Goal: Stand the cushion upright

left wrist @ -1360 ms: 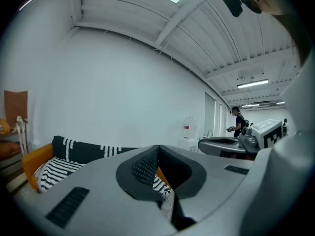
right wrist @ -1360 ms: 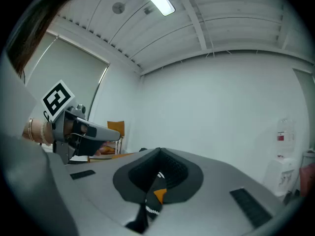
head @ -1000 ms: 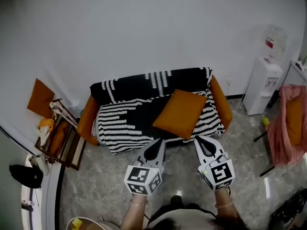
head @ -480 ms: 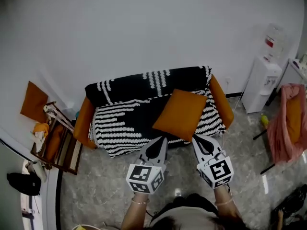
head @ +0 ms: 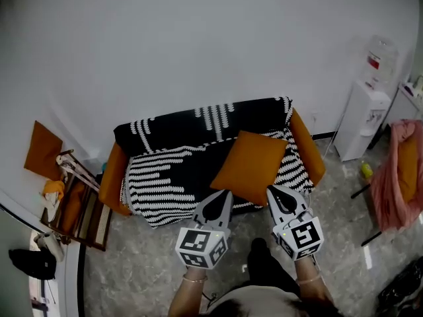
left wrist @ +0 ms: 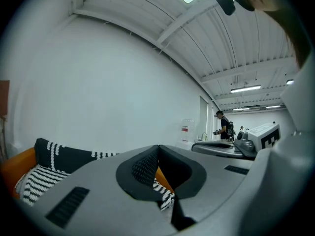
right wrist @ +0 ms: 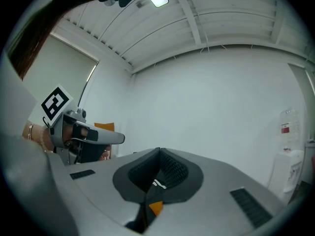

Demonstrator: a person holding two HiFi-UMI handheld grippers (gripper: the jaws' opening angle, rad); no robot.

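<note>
- Cushion (head: 250,166), orange, lies on the right part of the sofa (head: 114,174) seat, over the black-and-white throw (head: 165,170).
- Left gripper (head: 221,194): jaws closed together, nothing held, just before the sofa's front edge.
- Right gripper (head: 275,190): jaws likewise closed and empty, near the cushion's lower edge.

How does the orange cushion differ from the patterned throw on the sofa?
The cushion is plain orange; the throw is black with white stripes. The cushion is a plump square at the right end; the throw drapes flat across seat and backrest. Both rest on the sofa.
</note>
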